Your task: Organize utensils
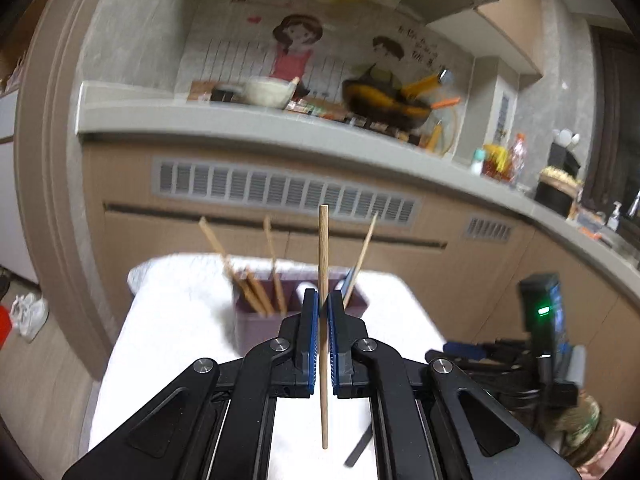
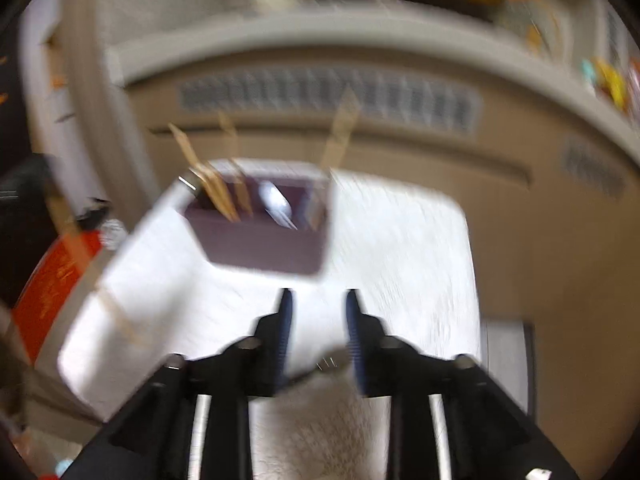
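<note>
Two grippers: left gripper [image 1: 323, 308] at lower centre of the left wrist view, right gripper [image 2: 318, 300] at lower centre of the right wrist view
Left fingers: pressed together on a single chopstick [image 1: 323, 256], which stands almost upright between the blue pads, its top above the fingertips and its lower end hanging over the white table [image 1: 176, 320]
Right fingers: parted with a clear gap and nothing between the pads; the view is heavily blurred
Utensil holder: purple holder [image 1: 256, 330] on the white table, just beyond the left fingertips in the left wrist view; in the right wrist view it sits at centre, above the right fingertips
Holder contents: several chopsticks [image 1: 256, 292] lean in the left compartment, one more chopstick [image 1: 362, 256] leans in the right one; a pale object in the middle compartment is too blurred to name
Writing: dark characters on the cartoon wall mural [image 1: 304, 48] at upper right of the left wrist view, too small and blurred to read; no brand can be read
Around: grey counter [image 1: 224, 124] across the upper half carrying a pale pot [image 1: 266, 92] and bottles [image 1: 504, 160] at right; a vent grille [image 1: 280, 188] in the cabinet front below it
In the way: the held chopstick crosses the holder's middle in the left wrist view; a black device with a green light [image 1: 542, 308] sits at lower right
Floor: white shoes [image 1: 28, 312] at the left edge of the left wrist view
</note>
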### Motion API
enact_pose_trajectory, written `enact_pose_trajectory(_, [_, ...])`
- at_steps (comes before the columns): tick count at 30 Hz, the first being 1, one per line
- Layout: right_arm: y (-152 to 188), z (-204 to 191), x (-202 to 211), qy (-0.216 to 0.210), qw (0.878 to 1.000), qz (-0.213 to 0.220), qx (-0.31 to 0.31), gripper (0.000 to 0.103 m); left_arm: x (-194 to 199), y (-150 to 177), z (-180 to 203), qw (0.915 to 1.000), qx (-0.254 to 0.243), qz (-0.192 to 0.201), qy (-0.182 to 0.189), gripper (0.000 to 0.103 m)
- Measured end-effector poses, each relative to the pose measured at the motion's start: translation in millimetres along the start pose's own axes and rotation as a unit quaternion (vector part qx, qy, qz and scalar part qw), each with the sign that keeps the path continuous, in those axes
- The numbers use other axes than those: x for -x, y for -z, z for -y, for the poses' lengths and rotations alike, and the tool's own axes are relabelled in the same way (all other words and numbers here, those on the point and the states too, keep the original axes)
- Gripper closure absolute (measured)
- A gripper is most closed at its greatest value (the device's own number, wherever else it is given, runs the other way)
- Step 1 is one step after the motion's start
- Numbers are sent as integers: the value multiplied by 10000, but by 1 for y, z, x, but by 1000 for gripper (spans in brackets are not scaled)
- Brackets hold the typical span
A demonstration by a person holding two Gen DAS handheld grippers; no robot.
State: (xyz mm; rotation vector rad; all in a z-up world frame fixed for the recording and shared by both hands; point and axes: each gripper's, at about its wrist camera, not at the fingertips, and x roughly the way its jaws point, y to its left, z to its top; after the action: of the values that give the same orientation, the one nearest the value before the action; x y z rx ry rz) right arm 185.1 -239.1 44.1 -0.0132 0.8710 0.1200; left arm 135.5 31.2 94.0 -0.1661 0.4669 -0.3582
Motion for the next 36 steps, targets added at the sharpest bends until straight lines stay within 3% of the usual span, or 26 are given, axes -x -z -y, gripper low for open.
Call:
enact_pose_trajectory(6, [51, 20, -83, 276, 9898, -839, -1122, 74, -15, 51, -18, 9987, 103, -394, -295, 98])
enact_pose_trajectory(7, [54, 18, -88, 297, 9892, -831, -1167, 72, -16, 57, -21, 9984, 163, -441, -305, 98])
enact_pose_trajectory(10, [59, 5, -99, 561, 9886, -822, -1131, 52, -17, 71, -32, 9973, 362, -527, -364, 98])
enact_pose_trajectory(14, [61, -2, -114, 597, 9818, -970, -1517, 50, -13, 78, -41, 9966, 479, -500, -448, 98])
enact_pose_trajectory(17, [57, -21, -121, 725, 9885, -859, -1014, 50, -12, 79, -44, 9964, 529, -509, -427, 98])
enact_pose_trajectory(19, [57, -31, -124, 894, 9908, -794, -642, 56, -10, 80, -45, 9964, 540, -503, -409, 98])
enact_pose_trajectory(20, [57, -32, -123, 857, 9913, -802, -592, 72, -9, 80, -45, 9965, 553, -503, -386, 98])
enact_pose_trajectory(22, [54, -35, -120, 642, 9933, -854, -451, 75, -8, 79, -47, 9963, 608, -518, -314, 98])
enact_pose_trajectory(25, [51, -38, -102, 487, 9958, -732, -264, 100, -7, 78, -53, 9950, 799, -582, -143, 98])
enact_pose_trajectory(31, [45, -40, -54, 99, 9993, -361, 23, 99, -7, 77, -52, 9941, 854, -631, -199, 98])
enact_pose_trajectory(36, [47, -28, -54, 33, 9990, -445, -94, 99, -10, 79, -54, 9930, 900, -706, -298, 98])
